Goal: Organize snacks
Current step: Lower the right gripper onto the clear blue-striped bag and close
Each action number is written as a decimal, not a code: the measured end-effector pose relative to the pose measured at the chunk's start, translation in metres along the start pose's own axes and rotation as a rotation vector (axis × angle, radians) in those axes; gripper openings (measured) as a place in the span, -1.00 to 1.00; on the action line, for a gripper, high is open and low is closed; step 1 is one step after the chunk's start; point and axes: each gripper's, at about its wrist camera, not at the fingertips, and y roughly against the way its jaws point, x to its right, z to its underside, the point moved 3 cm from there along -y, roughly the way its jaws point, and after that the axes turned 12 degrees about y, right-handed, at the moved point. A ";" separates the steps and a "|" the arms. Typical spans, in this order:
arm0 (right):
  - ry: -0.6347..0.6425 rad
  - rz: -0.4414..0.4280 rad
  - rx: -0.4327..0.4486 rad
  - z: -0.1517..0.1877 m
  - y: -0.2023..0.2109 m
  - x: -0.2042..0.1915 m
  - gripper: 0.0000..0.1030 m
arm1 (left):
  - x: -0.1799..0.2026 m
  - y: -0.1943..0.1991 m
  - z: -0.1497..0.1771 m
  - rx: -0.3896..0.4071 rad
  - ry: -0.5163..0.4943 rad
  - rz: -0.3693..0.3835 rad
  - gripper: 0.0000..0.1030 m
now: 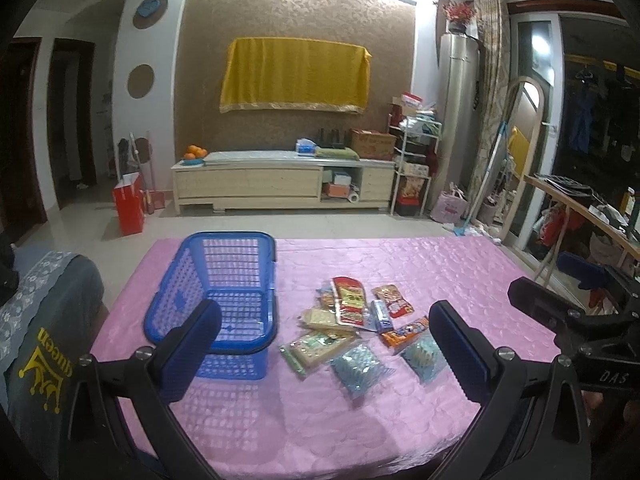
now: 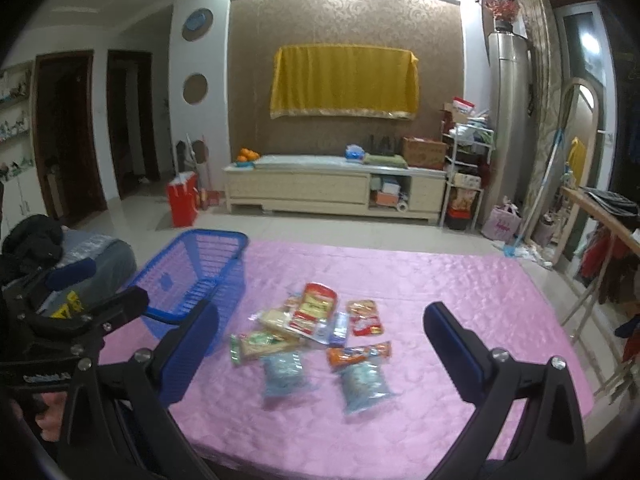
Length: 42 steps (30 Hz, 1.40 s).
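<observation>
The loose heap of plastic-wrapped snack packets [image 1: 352,328] lies on the pink quilted tablecloth [image 2: 440,288] just right of the empty blue plastic lattice basket [image 1: 224,292], ahead of both wide-spread, empty grippers, the left gripper [image 1: 326,344] and the right gripper [image 2: 320,346], seemingly about equally near.

The snack packets [image 2: 316,344] are blurred, their print unreadable. A finger [image 1: 188,344] hides the basket's [image 1: 224,280] near corner. The desk's [image 1: 400,420] front edge is cut off.

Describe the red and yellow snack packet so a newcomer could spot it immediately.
On the pink tablecloth, right of the blue basket, lies a pile of snacks. The red and yellow packet lies at its far end, the only one with a rounded red top.
</observation>
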 end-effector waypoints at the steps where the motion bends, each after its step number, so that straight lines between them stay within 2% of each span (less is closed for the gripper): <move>1: 0.001 -0.010 -0.013 0.001 -0.005 0.004 1.00 | 0.004 -0.006 -0.001 -0.013 -0.007 0.011 0.99; 5: -0.037 -0.049 -0.068 0.009 -0.027 0.026 1.00 | 0.015 -0.029 -0.002 -0.064 -0.035 0.021 0.99; 13: -0.042 -0.048 -0.195 0.037 -0.076 0.057 1.00 | 0.024 -0.088 0.013 -0.205 -0.006 0.003 0.99; 24: 0.019 -0.151 -0.403 0.096 -0.154 0.063 1.00 | 0.019 -0.168 0.067 -0.420 0.093 -0.073 0.99; 28: 0.065 -0.175 -0.439 0.112 -0.174 0.055 0.99 | 0.014 -0.193 0.090 -0.496 0.119 -0.092 0.99; 29: 0.069 -0.184 -0.448 0.116 -0.178 0.054 0.97 | 0.013 -0.197 0.093 -0.511 0.121 -0.100 0.99; 32: 0.084 -0.229 -0.501 0.127 -0.195 0.048 0.73 | 0.009 -0.213 0.103 -0.556 0.126 -0.119 0.99; 35: 0.099 -0.245 -0.534 0.139 -0.211 0.043 0.72 | 0.003 -0.225 0.108 -0.581 0.153 -0.127 0.99; 40: 0.089 -0.271 -0.559 0.149 -0.228 0.038 0.72 | 0.002 -0.244 0.119 -0.620 0.141 -0.145 0.99; 41: 0.091 -0.270 -0.562 0.151 -0.232 0.037 0.65 | 0.001 -0.250 0.123 -0.631 0.146 -0.148 0.99; 42: 0.082 -0.270 -0.565 0.153 -0.235 0.037 0.36 | 0.001 -0.253 0.125 -0.636 0.147 -0.148 0.99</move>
